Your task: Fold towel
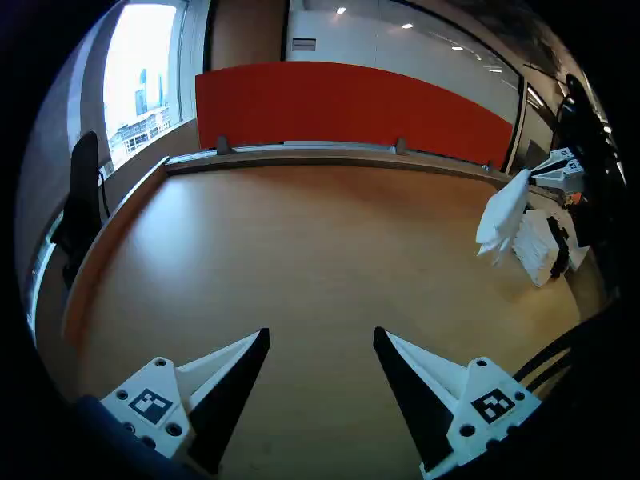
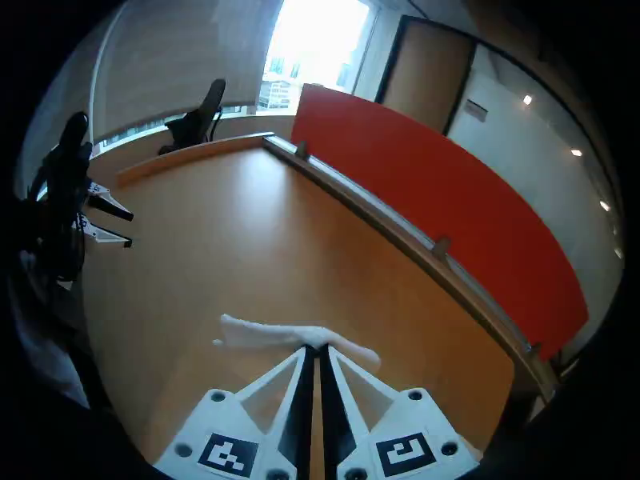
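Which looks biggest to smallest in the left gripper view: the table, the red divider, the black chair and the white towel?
1. table
2. red divider
3. black chair and white towel: about alike. The chair sits farther off at the warped fisheye edge, so I won't rank them.

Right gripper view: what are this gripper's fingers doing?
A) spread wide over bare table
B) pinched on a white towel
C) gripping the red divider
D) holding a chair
B: the right gripper has its fingers together on the white towel, which in the left gripper view hangs from it above the table.
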`<state>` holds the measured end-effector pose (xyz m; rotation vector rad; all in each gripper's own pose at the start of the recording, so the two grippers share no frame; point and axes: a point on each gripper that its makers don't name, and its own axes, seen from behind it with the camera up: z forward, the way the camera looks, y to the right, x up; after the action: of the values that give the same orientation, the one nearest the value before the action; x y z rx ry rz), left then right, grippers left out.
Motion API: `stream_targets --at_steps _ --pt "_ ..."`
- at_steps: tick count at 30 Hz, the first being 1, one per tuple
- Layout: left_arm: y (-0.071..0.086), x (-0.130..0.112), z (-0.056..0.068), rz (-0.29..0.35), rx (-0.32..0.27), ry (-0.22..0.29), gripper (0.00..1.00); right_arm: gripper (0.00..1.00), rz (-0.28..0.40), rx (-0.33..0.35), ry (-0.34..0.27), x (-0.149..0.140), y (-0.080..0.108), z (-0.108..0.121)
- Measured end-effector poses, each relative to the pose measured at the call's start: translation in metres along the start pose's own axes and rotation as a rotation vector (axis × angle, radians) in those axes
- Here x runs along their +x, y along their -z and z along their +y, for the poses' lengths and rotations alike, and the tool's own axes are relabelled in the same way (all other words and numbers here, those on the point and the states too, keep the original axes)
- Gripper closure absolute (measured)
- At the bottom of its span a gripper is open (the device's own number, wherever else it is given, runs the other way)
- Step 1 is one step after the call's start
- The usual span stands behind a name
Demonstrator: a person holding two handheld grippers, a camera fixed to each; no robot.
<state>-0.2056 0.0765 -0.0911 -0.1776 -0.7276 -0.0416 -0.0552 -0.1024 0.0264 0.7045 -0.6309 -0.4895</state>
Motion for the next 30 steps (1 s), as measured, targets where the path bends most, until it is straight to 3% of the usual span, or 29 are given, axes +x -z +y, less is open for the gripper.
stream_targets --at_steps 30 --pt "-0.007 0.002 0.008 -0.02 0.02 -0.01 0.04 0.96 -0.108 -0.15 -0.03 -0.056 0.059 0.153"
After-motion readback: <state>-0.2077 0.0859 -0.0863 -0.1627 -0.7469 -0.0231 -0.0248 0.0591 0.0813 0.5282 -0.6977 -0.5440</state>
